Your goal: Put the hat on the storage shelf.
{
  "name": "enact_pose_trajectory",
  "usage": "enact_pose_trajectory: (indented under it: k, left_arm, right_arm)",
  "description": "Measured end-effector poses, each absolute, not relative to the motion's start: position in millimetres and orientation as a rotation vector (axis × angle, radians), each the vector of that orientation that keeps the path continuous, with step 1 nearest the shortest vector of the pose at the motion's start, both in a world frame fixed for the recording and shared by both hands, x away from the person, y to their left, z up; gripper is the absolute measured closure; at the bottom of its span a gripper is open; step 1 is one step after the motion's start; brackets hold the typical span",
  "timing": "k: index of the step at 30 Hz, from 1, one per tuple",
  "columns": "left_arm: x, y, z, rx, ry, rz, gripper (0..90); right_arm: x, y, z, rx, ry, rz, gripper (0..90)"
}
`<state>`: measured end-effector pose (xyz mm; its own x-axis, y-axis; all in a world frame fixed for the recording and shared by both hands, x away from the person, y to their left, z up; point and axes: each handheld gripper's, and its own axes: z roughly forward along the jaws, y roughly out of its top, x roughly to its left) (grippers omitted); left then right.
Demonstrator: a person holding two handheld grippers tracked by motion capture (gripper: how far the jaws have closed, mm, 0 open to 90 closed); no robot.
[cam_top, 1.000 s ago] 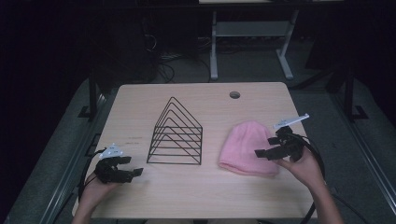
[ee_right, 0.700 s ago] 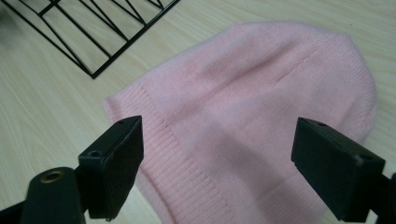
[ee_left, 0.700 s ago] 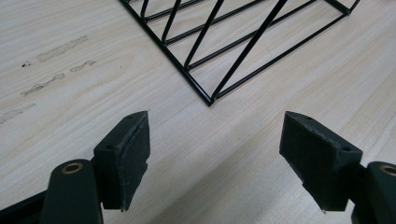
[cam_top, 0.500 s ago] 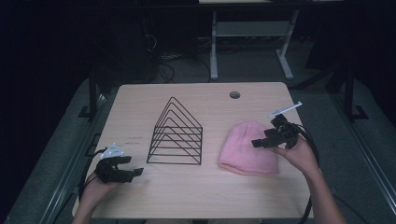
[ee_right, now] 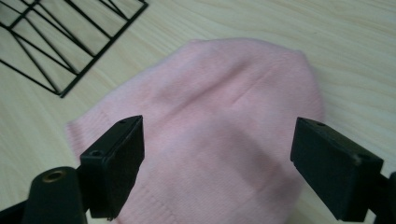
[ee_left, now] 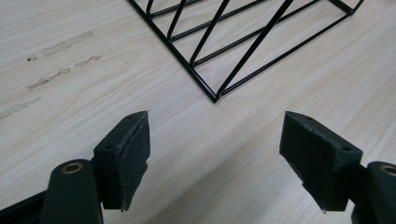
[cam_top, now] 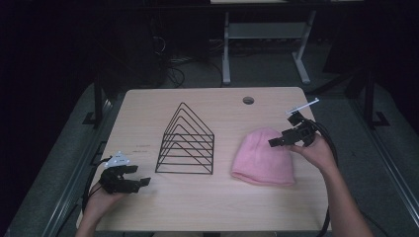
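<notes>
Pink beanie (cam_top: 264,157): flat on bench (cam_top: 207,207), 3 o'clock of wire rack (cam_top: 186,140). Right claw (cam_top: 275,142) spread wide above it, hem cut off. Left claw (cam_top: 143,181) spread, empty, 8 o'clock.

Overhead light falls on the wooden table (cam_top: 207,202); the surrounding room is dark. Both gripper views are bright and evenly lit. The pink beanie (ee_right: 224,121) carries soft jaw shadows and appears slightly blurred.
</notes>
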<state>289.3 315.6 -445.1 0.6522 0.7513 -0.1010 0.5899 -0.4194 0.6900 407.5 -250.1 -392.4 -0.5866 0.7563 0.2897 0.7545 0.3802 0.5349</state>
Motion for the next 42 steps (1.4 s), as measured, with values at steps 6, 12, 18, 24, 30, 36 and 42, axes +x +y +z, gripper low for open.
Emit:
enact_pose_trajectory:
  k: [6, 12, 18, 24, 30, 36, 42]
  left_arm:
    - [289.8, 318.2, -444.7, 2.143, 1.05, 0.287, 24.6]
    - [289.9, 319.6, -444.8, 2.14, 1.055, 0.284, 24.6]
    - [290.6, 317.5, -445.3, 2.14, 1.049, 0.286, 24.6]
    - [290.8, 319.0, -445.2, 2.152, 1.046, 0.292, 24.6]
    - [291.5, 320.0, -445.8, 2.153, 1.047, 0.295, 24.6]
    - [291.5, 320.2, -445.8, 2.146, 1.056, 0.291, 24.5]
    - [292.0, 320.0, -445.5, 2.149, 1.047, 0.295, 24.6]
  right_arm:
    - [422.6, -255.8, -394.6, 1.473, 2.601, 0.979, 19.4]
    - [437.1, -255.4, -399.2, 1.502, 2.607, 0.948, 19.5]
    - [450.6, -254.1, -410.0, 1.55, 2.602, 0.873, 24.1]
    - [463.1, -252.0, -423.8, 1.605, 2.614, 0.811, 28.9]
    - [470.2, -248.1, -430.2, 1.622, 2.644, 0.761, 33.2]
    - [473.2, -246.8, -434.2, 1.635, 2.657, 0.733, 46.0]
    - [474.4, -243.5, -439.0, 1.63, 2.691, 0.722, 56.6]
